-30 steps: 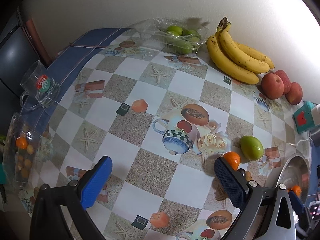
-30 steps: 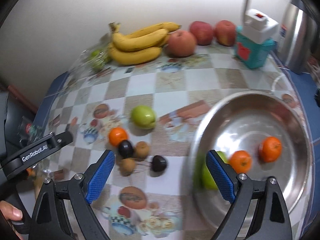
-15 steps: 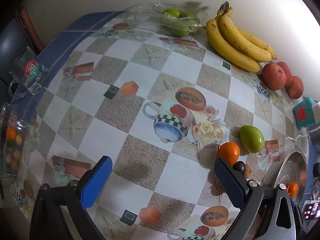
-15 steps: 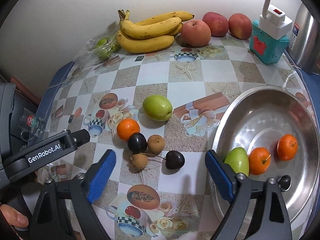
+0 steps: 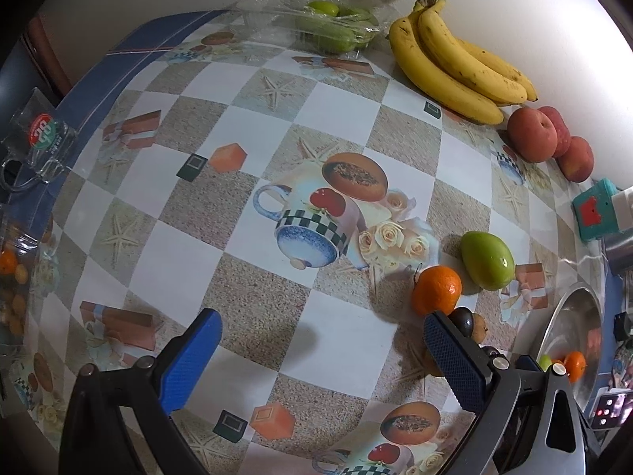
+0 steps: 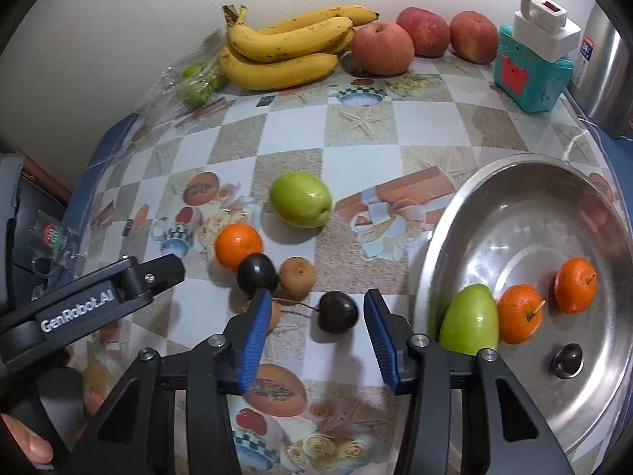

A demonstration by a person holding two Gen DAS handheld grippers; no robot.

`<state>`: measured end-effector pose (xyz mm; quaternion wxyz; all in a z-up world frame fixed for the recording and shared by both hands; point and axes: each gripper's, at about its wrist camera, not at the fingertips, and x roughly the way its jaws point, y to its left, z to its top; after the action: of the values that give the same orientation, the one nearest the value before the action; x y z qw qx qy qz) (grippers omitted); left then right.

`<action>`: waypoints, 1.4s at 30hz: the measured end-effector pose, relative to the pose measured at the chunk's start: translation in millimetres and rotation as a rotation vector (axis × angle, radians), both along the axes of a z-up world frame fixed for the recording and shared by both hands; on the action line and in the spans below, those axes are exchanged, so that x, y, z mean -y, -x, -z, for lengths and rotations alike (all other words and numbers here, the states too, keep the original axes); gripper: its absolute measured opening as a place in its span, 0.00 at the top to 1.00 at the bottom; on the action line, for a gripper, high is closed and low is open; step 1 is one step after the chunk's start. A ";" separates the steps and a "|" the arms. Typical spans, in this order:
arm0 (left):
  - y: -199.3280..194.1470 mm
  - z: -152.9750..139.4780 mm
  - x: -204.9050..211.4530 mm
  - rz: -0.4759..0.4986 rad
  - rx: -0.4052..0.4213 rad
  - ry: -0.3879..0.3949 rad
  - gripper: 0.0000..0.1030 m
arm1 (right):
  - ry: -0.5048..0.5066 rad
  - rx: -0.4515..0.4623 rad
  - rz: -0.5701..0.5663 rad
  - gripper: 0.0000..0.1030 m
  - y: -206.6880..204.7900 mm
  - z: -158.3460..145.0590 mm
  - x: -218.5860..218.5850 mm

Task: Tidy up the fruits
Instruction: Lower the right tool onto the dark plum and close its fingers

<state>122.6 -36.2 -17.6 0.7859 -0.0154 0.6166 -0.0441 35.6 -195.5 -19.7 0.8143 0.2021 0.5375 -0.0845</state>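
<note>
Dark round cherry with a thin stem (image 6: 338,312) lies on the patterned tablecloth (image 6: 356,126) just ahead of the right gripper (image 6: 318,330), sitting in the gap between its two blue-padded fingers (image 6: 255,336) and a little beyond their tips. The jaws are closing, with the cherry between them but neither pad touching it yet; it sits somewhat nearer the right-hand finger than the left-hand one. Its stem runs away toward the left-hand finger, to a small brown fruit half hidden behind that finger. The cherry is round, so no long axis matters; the stem is the only thing likely to snag. The wide steel bowl (image 6: 514,182), already holding several fruits, lies just beyond the right-hand finger. The left gripper (image 5: 320,356) hangs over bare cloth with its fingers spread wide and nothing between them; the loose fruits lie beyond its right-hand finger, so the right gripper is clearly the nearer one.
</note>
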 end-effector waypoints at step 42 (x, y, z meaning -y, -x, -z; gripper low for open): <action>-2.7 7.2 9.4 0.014 -0.027 0.018 0.00 | 0.014 -0.063 -0.005 0.75 -5.9 23.2 0.9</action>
<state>125.3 -45.6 -24.8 0.7770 -0.0184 0.6268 -0.0550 41.4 -196.5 -42.9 0.7987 0.1923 0.5626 -0.0926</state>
